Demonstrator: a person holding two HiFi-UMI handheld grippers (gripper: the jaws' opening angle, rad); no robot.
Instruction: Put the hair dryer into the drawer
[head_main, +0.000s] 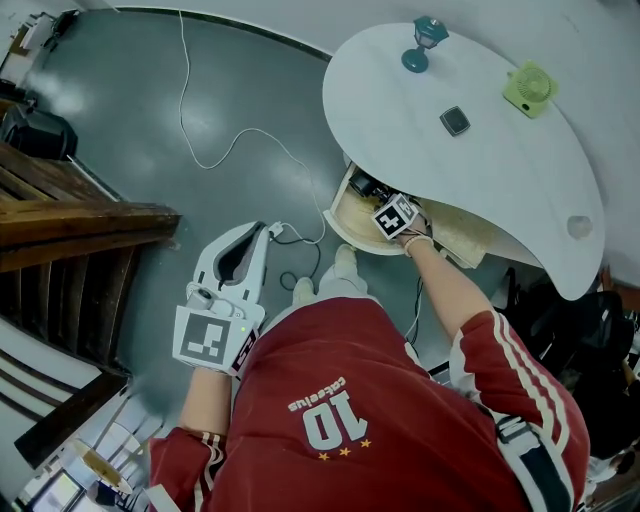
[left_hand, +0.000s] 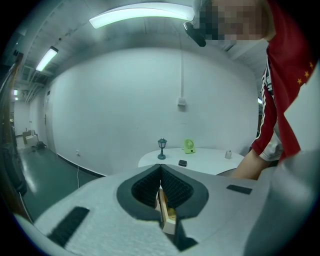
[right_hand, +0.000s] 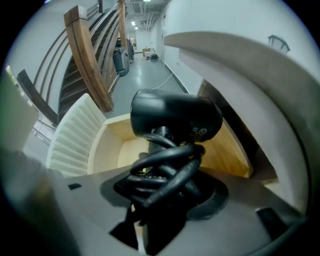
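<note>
The black hair dryer (right_hand: 175, 117) has its cord wound round the handle, and my right gripper (right_hand: 160, 197) is shut on that wrapped handle. It hangs nose-down over the open wooden drawer (right_hand: 112, 145) under the white table. From the head view, the right gripper (head_main: 378, 198) reaches into the drawer (head_main: 343, 218), and only a black bit of the hair dryer (head_main: 362, 186) shows. My left gripper (head_main: 262, 232) is held over the floor left of the drawer, its jaws together and holding nothing; in its own view the left gripper (left_hand: 160, 172) points toward the table.
The white table (head_main: 500, 170) carries a teal lamp (head_main: 424, 42), a green fan (head_main: 530, 88), a small dark square thing (head_main: 455, 121) and a white knob-like object (head_main: 579, 226). A white cable (head_main: 215, 150) trails across the floor. Wooden stairs (head_main: 60, 220) stand at the left.
</note>
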